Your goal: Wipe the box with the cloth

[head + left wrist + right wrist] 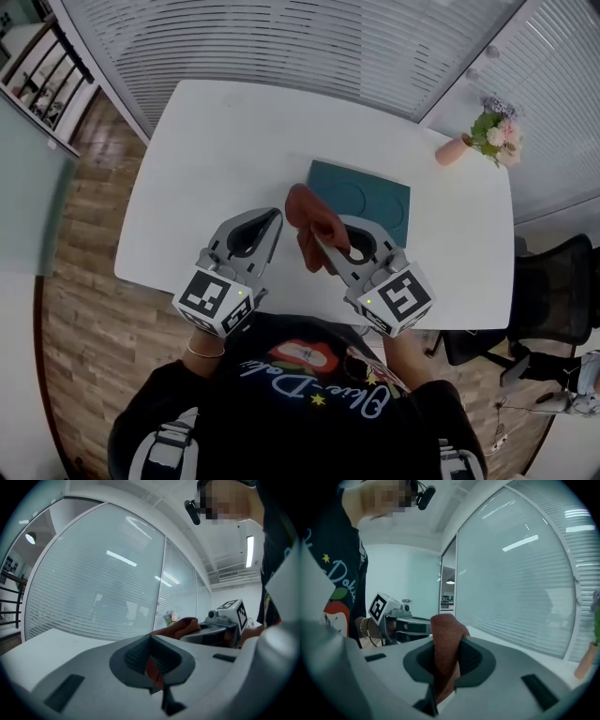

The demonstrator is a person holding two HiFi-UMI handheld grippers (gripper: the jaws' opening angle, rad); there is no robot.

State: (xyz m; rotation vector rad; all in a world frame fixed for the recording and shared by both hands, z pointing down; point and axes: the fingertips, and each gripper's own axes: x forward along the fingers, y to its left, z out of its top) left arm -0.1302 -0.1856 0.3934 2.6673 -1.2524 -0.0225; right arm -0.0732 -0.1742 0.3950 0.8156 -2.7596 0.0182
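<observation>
A flat teal box [375,197] lies on the white table [216,169], right of centre. My right gripper [323,242] hovers just in front of the box, shut on a red-brown cloth [314,225] that bunches up above its tip. In the right gripper view the cloth [446,634] runs down between the closed jaws of that gripper [445,646]. My left gripper [274,217] is shut, its tip just left of the cloth. In the left gripper view its jaws [150,639] meet, with a thin red sliver low between the pads. The cloth [180,626] shows to the right.
A pink vase with flowers [469,145] stands at the table's far right corner. A black chair [553,291] sits to the right of the table. Glass walls with blinds run behind the far edge. Wooden floor lies to the left.
</observation>
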